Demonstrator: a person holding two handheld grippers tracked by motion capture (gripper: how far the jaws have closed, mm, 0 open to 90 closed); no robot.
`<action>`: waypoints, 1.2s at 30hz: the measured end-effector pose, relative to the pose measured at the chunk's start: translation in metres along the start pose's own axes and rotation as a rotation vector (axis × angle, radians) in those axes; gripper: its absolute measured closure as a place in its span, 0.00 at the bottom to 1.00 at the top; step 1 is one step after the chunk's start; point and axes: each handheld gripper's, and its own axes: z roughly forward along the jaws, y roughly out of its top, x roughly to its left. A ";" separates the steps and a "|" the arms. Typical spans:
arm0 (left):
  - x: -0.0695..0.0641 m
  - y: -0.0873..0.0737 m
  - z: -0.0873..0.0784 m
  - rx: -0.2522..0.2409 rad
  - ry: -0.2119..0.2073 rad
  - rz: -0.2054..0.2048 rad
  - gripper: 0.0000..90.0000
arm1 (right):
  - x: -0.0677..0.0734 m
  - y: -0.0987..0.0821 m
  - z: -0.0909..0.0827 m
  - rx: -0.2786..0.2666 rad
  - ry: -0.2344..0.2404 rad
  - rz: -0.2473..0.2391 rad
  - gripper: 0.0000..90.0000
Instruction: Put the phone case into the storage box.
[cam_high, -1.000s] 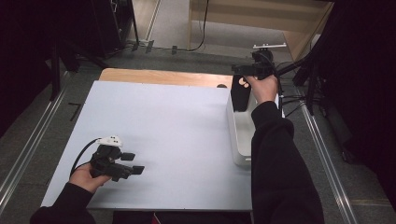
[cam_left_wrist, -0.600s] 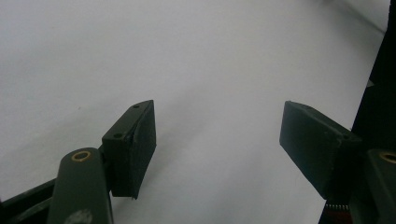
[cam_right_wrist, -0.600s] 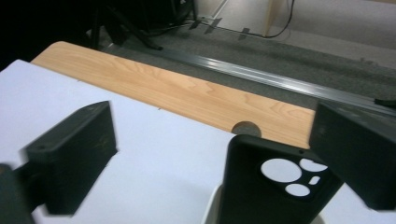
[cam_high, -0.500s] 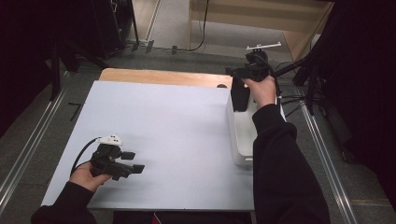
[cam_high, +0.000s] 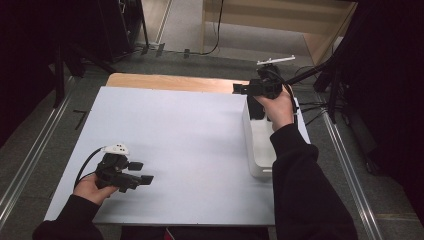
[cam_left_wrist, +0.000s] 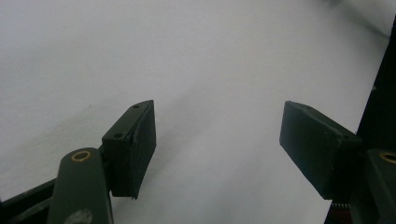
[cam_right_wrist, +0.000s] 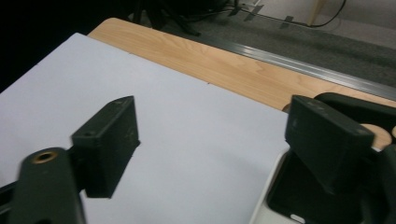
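The right gripper (cam_high: 240, 89) is held above the far end of a white rectangular plastic tray (cam_high: 254, 150) at the right edge of the pale blue table sheet (cam_high: 185, 135); its jaws, just closing, are parted with nothing between them. A black flat object (cam_right_wrist: 299, 196) lies inside the tray. The left gripper (cam_high: 145, 179) is held low over the sheet's near left corner, its jaws apart and empty.

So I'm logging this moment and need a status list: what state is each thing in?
left claw: open, nothing between the jaws, over the white sheet.
right claw: open and empty, jaws have just been closing, above the far end of the white tray.
black object: lying in the tray's far end.
white tray: upright at the sheet's right edge.
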 end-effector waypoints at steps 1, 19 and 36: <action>0.000 0.000 0.000 -0.001 0.001 -0.002 0.30 | 0.002 -0.001 -0.001 0.002 0.008 0.003 0.21; -0.003 -0.003 -0.002 0.002 -0.003 0.021 0.30 | 0.031 -0.023 -0.013 0.012 0.044 -0.062 0.21; -0.004 -0.003 -0.002 0.005 -0.001 0.023 0.30 | 0.049 -0.047 -0.017 0.036 0.066 -0.084 0.21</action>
